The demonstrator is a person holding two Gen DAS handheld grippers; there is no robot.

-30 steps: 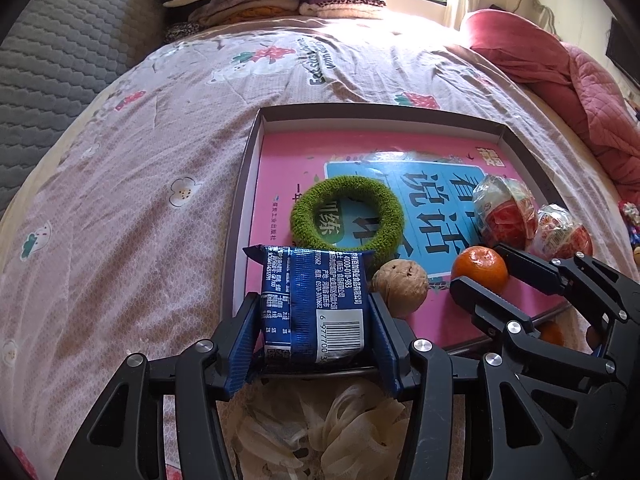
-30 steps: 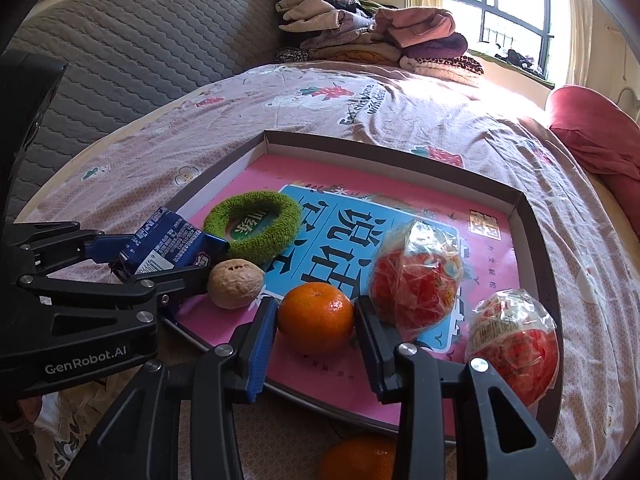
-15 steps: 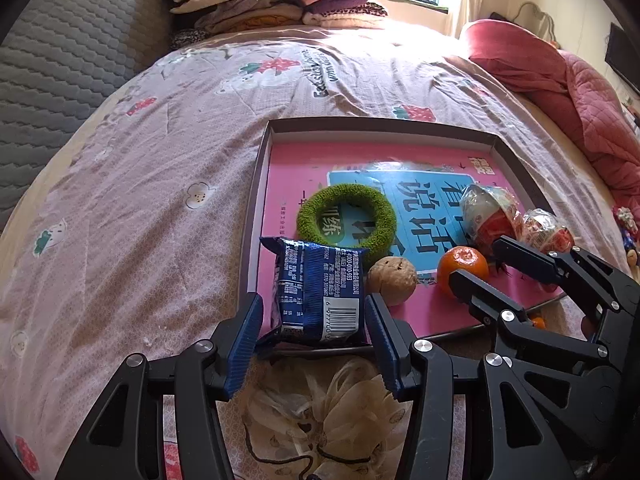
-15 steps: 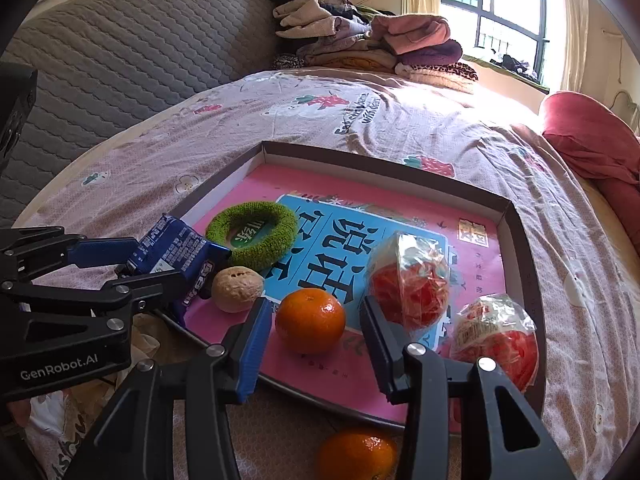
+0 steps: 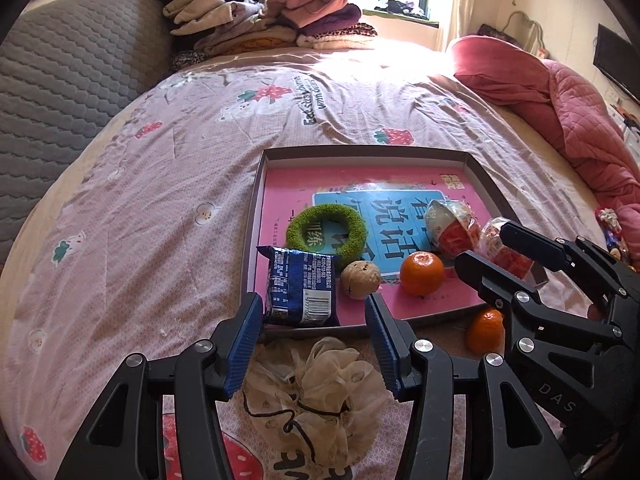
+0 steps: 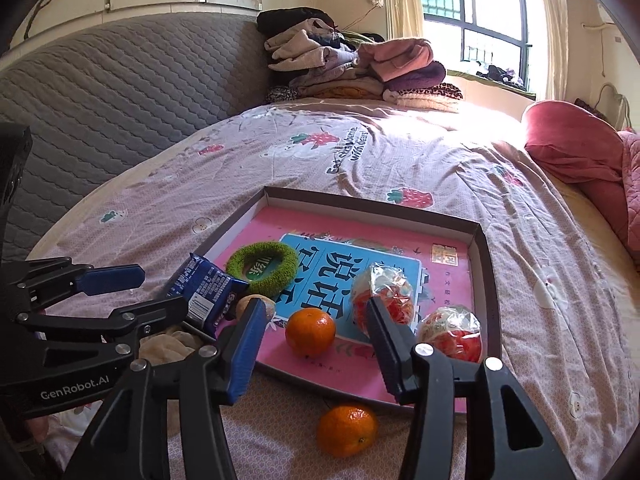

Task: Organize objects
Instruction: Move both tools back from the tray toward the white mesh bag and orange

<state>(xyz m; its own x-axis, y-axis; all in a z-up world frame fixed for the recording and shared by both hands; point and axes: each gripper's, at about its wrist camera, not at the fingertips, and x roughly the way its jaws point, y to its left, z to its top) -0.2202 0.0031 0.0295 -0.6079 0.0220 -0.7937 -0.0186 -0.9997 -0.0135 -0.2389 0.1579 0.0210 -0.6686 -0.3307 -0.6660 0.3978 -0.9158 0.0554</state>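
A brown-rimmed tray (image 5: 360, 151) (image 6: 376, 200) with a pink picture floor lies on the bed. In it are a green fuzzy ring (image 5: 294, 232) (image 6: 236, 260), a walnut (image 5: 360, 280), a tangerine (image 5: 422, 272) (image 6: 310, 332), two plastic-wrapped red balls (image 5: 452, 228) (image 6: 452, 332) and a blue snack packet (image 5: 300, 292) (image 6: 204, 288) leaning in the near left corner. My left gripper (image 5: 312, 320) (image 6: 164, 289) hovers open just short of the packet, pads clear of it. My right gripper (image 6: 316, 308) (image 5: 500, 248) is opening above the tangerine without touching it.
A second tangerine (image 5: 486, 330) (image 6: 347, 430) lies on the sheet outside the tray's near rim. A beige mesh pouch (image 5: 316, 392) sits under my left gripper. Folded clothes (image 5: 264, 16) are piled at the far end, a red quilt (image 5: 560, 92) at the right, a grey padded headboard (image 6: 100, 100) at the left.
The right jaws have opened off the tangerine, which stays in the tray. Both grippers have risen and drawn back. The packet has stayed in the tray corner, clear of the left pads.
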